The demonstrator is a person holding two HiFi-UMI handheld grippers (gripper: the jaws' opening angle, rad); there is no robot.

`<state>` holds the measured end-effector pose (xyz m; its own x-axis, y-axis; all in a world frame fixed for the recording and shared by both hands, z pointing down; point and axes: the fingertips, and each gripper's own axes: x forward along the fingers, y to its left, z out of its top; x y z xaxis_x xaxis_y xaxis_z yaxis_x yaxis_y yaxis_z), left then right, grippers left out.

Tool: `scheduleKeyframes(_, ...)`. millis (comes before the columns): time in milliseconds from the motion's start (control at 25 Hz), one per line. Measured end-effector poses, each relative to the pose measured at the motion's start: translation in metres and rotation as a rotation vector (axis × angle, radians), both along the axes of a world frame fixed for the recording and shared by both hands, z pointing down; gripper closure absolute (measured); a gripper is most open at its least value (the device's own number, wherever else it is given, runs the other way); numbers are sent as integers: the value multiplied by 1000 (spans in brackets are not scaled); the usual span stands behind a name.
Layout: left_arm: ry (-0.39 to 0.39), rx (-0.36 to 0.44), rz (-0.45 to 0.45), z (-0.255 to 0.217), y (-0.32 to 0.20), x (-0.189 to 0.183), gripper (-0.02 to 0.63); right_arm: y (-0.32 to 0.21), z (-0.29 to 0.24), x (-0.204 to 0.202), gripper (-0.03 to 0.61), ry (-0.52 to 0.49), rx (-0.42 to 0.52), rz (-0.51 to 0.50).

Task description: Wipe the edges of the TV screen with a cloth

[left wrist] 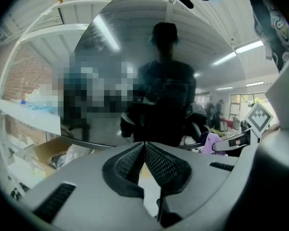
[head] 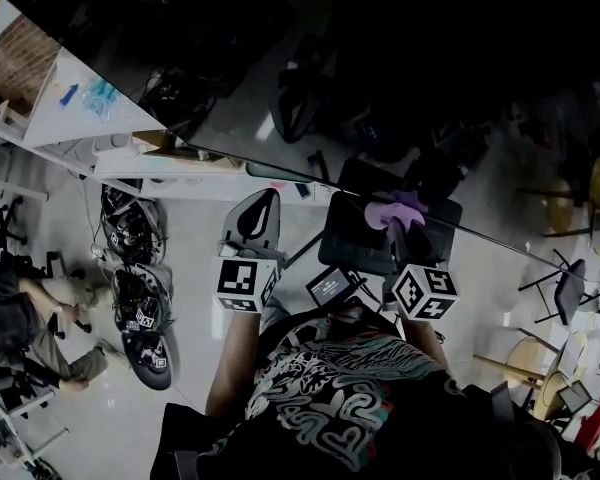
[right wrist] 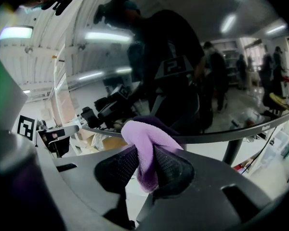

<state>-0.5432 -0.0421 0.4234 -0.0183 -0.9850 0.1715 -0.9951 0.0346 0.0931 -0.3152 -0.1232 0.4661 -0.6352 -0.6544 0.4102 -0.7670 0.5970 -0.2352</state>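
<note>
The TV screen [head: 400,78] is a large dark glossy panel across the top of the head view, and its lower edge [head: 310,173] slants down to the right. My right gripper [head: 405,220] is shut on a purple cloth [head: 396,211], which is held up against that lower edge. In the right gripper view the cloth [right wrist: 145,146] bulges from between the jaws just under the screen's bezel [right wrist: 231,133]. My left gripper [head: 257,218] hangs just below the same edge, left of the cloth. Its jaws [left wrist: 144,147] are shut with nothing in them, and the screen [left wrist: 154,76] fills the view ahead.
A white shelf [head: 75,103] with blue items stands at the left, with a cardboard box [left wrist: 50,153] under it. Bundles of gear [head: 138,278] lie on the floor, and a seated person [head: 15,323] is further left. Chairs [head: 570,283] stand at the right. The TV's stand leg [right wrist: 231,150] drops below the bezel.
</note>
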Motion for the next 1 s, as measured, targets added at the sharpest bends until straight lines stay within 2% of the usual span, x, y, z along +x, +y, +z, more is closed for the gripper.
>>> scheduleKeyframes(400,13,12,35,-1,-19,-20,594,7,-7,-42,463,-3,-4,-59)
scheduleKeyframes(1000,32,24,83,-5,-21,-26,594,12,-24,-62,465,2,33,-69)
